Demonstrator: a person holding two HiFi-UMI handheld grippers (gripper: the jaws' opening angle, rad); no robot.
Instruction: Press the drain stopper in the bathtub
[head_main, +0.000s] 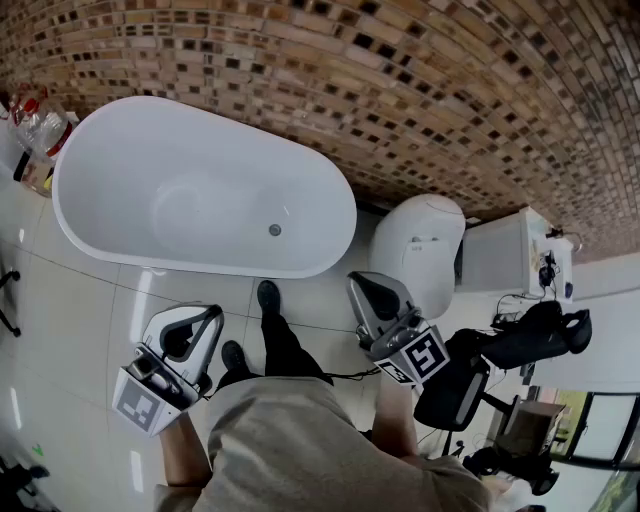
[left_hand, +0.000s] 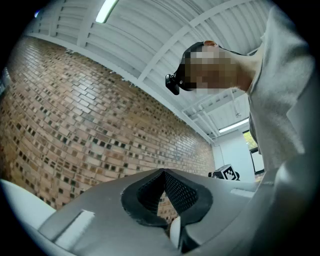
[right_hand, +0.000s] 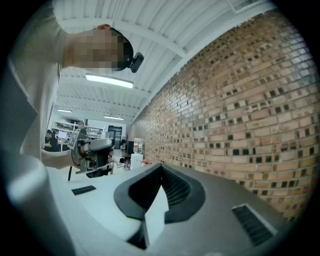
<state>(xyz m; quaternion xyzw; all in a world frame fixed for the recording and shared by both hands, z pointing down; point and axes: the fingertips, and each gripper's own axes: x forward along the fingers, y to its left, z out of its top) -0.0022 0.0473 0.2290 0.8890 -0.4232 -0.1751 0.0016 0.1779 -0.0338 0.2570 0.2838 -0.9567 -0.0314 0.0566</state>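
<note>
A white oval bathtub (head_main: 110, 245) stands on the tiled floor against the brick wall. Its small round metal drain stopper (head_main: 274, 229) sits in the tub floor toward the right end. My left gripper (head_main: 207, 312) is held near my body, well short of the tub, shut and empty. The right gripper (head_main: 360, 281) is also held back from the tub, to the right of it, shut on nothing. Both gripper views point up at the brick wall and ceiling; the left gripper (left_hand: 163, 173) and right gripper (right_hand: 161, 168) show their jaws closed tip to tip.
A white toilet (head_main: 420, 240) and a white box-like unit (head_main: 505, 250) stand right of the tub. A black bag on a chair (head_main: 520, 340) sits at the right. Bottles (head_main: 35, 130) crowd the tub's left end. My shoes (head_main: 268, 295) are by the tub's near side.
</note>
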